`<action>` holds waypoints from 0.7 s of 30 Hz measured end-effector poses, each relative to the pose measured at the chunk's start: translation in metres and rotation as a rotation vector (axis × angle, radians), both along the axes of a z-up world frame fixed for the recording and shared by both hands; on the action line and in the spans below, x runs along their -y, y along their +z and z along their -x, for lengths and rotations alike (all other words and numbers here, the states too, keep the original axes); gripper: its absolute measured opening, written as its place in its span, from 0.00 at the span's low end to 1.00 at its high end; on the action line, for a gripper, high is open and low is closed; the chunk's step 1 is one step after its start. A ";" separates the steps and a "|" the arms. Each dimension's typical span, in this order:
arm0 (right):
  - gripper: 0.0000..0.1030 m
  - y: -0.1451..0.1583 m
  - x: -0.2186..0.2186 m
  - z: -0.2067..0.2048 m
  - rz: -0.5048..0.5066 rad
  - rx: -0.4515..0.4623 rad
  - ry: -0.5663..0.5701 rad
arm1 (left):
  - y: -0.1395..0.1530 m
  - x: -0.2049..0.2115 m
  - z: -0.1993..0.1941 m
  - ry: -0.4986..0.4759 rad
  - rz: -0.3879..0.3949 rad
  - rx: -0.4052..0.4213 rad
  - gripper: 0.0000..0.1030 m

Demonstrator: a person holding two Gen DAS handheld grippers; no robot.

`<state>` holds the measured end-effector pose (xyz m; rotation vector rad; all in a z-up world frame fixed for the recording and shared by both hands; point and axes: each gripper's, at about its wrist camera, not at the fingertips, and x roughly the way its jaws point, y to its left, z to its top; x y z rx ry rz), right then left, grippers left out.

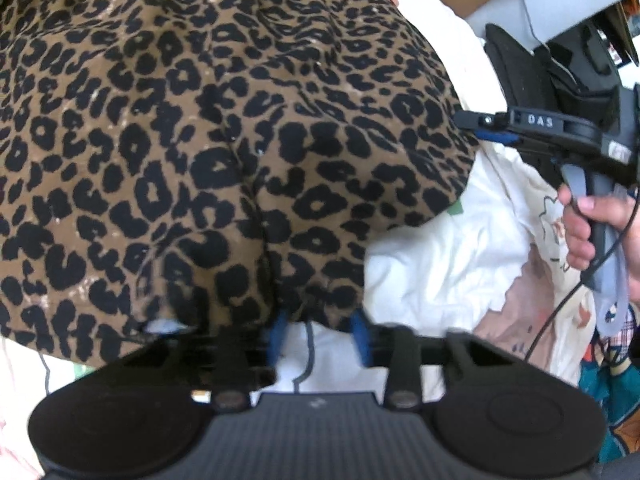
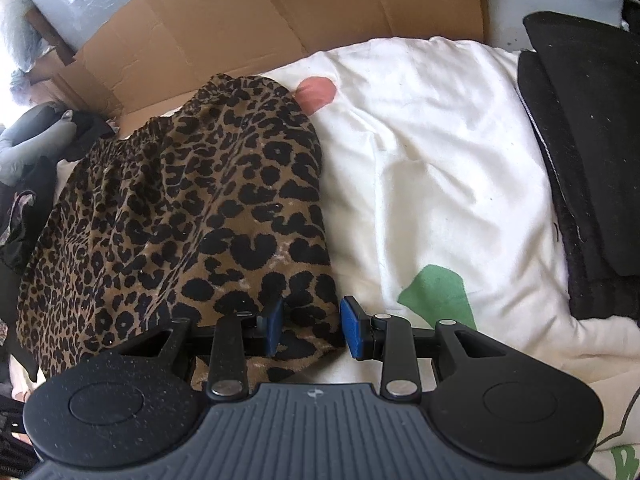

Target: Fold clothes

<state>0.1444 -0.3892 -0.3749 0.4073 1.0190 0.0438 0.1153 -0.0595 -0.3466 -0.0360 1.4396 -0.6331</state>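
Leopard-print garment (image 1: 224, 152) lies spread on a white duvet (image 2: 440, 168) covering a bed, its hem toward both cameras and its gathered waistband (image 2: 160, 124) at the far end.

Left hand-held gripper (image 1: 320, 332): the blue pads (image 1: 359, 330) stand a little apart with the near hem of the garment bunched between them. Fabric hangs over the tips, so whether the pads press on it cannot be told.

Right hand-held gripper (image 2: 312, 328): the blue pads (image 2: 352, 330) stand apart, with the near right corner of the garment lying between them. The left pad touches the cloth; the right pad sits just beside the edge, over white bedding. No clamping is visible.

In the left wrist view the right hand-held gripper shows at the right edge, its tip at the garment's right edge. A hand (image 1: 588, 228) holds its grey grip, with a thin black cable (image 1: 560, 308) hanging from it.

Duvet: white, creased, bearing a green patch (image 2: 436, 292) just beside the right hand-held gripper and a pink patch (image 2: 316, 94) near the garment's far corner.

Further items: a stack of black fabric (image 2: 592, 152) at the right edge of the bed; dark and grey clothing (image 2: 32, 152) heaped at the left; flattened cardboard (image 2: 280, 20) standing behind the bed.
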 end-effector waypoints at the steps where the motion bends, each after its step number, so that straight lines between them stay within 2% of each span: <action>1: 0.32 0.000 -0.001 -0.001 0.000 0.000 0.006 | 0.001 -0.003 -0.001 0.003 0.000 -0.002 0.05; 5: 0.04 0.003 -0.004 -0.002 0.000 0.009 0.015 | 0.005 -0.013 -0.005 0.005 0.010 -0.011 0.03; 14: 0.01 0.037 -0.001 -0.002 0.105 0.053 0.020 | 0.026 -0.028 -0.012 -0.021 0.019 0.027 0.02; 21: 0.01 0.069 -0.008 -0.003 0.123 0.115 0.030 | 0.044 -0.039 -0.009 -0.038 0.025 0.049 0.02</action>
